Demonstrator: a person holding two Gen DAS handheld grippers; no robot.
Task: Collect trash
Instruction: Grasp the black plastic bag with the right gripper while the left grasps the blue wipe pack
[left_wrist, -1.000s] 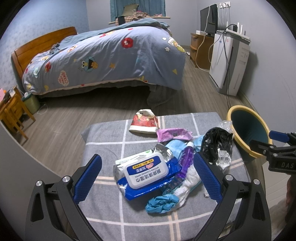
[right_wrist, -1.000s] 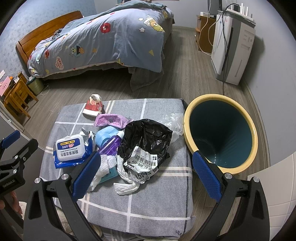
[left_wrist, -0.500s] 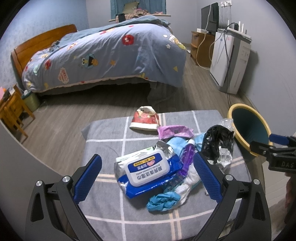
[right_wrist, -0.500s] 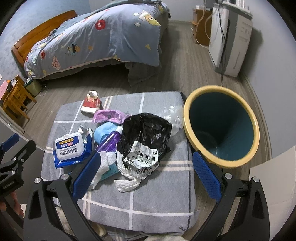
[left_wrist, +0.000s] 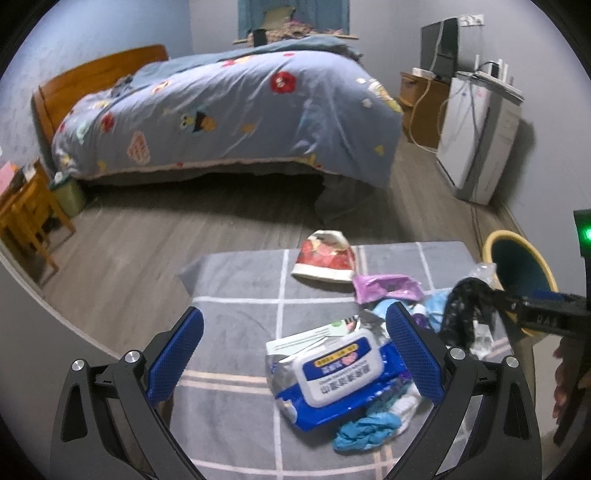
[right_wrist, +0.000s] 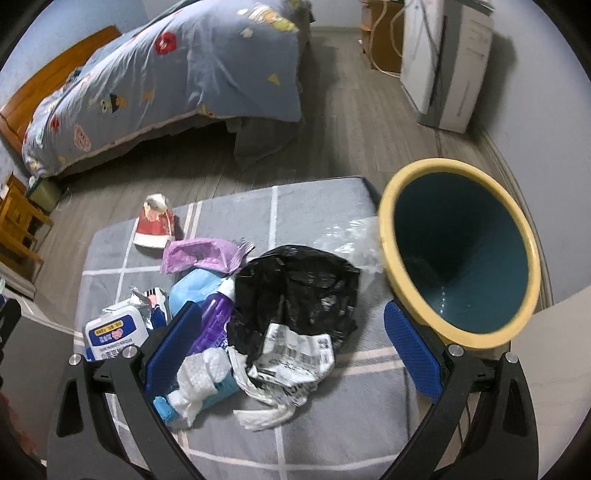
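Grey checked cloth covers the desk (right_wrist: 317, 206), with a yellow-rimmed teal bin (right_wrist: 458, 258) just off its right edge. Trash is heaped toward that edge: a black bag (right_wrist: 295, 284) carrying a barcode label whose digits blur, a blue wipes pack (left_wrist: 340, 365) printed in Chinese characters, a purple bottle (right_wrist: 212, 317). Right tongs (right_wrist: 284, 350) spread wide above the black bag, holding nothing; left tongs (left_wrist: 295, 354) equally apart over the wipes, empty
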